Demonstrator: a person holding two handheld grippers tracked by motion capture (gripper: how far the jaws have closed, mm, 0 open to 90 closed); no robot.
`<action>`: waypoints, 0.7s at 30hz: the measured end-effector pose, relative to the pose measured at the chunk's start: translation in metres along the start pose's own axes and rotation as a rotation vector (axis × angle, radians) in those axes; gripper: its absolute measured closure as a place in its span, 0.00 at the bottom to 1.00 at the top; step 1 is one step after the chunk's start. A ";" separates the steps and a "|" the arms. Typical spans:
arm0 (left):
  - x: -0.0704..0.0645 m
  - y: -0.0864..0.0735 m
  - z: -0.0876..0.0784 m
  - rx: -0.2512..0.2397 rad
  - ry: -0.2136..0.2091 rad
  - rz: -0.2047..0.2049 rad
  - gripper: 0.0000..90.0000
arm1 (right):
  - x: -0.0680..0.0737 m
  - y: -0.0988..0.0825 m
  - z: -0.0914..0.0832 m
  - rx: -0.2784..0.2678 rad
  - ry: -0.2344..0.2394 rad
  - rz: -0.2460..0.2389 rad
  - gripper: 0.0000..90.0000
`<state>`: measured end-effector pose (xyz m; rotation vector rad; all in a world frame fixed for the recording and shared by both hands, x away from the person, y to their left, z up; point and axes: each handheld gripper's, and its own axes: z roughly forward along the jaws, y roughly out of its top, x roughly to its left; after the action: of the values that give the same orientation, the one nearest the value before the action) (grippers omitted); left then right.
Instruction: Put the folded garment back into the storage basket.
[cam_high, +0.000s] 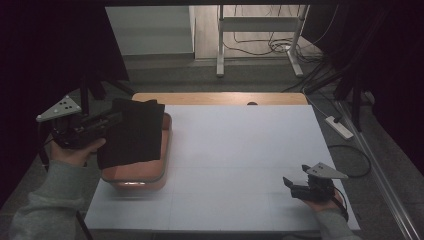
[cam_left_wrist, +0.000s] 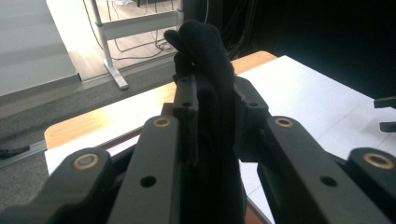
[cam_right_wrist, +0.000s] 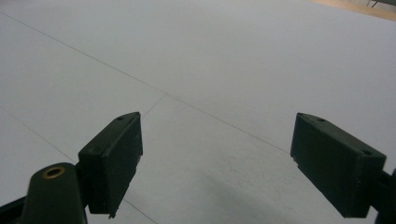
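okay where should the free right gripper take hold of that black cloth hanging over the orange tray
Probably the black cloth's loose lower corner, approached from the table's open right side. The left gripper pinches its upper left edge, so it drapes over the orange tray.

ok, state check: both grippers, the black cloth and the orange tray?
left gripper: shut on the black cloth, held above the table's left side
black cloth: folded, pinched by one edge, hanging over the orange tray
orange tray: flat on the white table, contents hidden by the cloth
right gripper: open, nothing between the jaws, low over the table's near right
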<state>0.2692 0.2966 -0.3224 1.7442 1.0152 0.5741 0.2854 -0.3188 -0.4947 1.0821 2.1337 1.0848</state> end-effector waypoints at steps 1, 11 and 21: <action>0.000 -0.001 0.000 0.000 0.001 -0.002 0.83 | 0.000 0.000 0.000 0.000 0.000 -0.001 0.20; 0.004 -0.006 0.004 0.019 0.008 -0.008 0.83 | 0.000 0.000 0.000 0.000 0.000 -0.001 0.20; 0.010 -0.015 0.012 0.048 0.019 -0.028 0.83 | 0.000 0.000 0.000 0.002 -0.001 -0.002 0.20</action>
<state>0.2782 0.3014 -0.3417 1.7664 1.0726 0.5532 0.2853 -0.3189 -0.4951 1.0807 2.1349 1.0807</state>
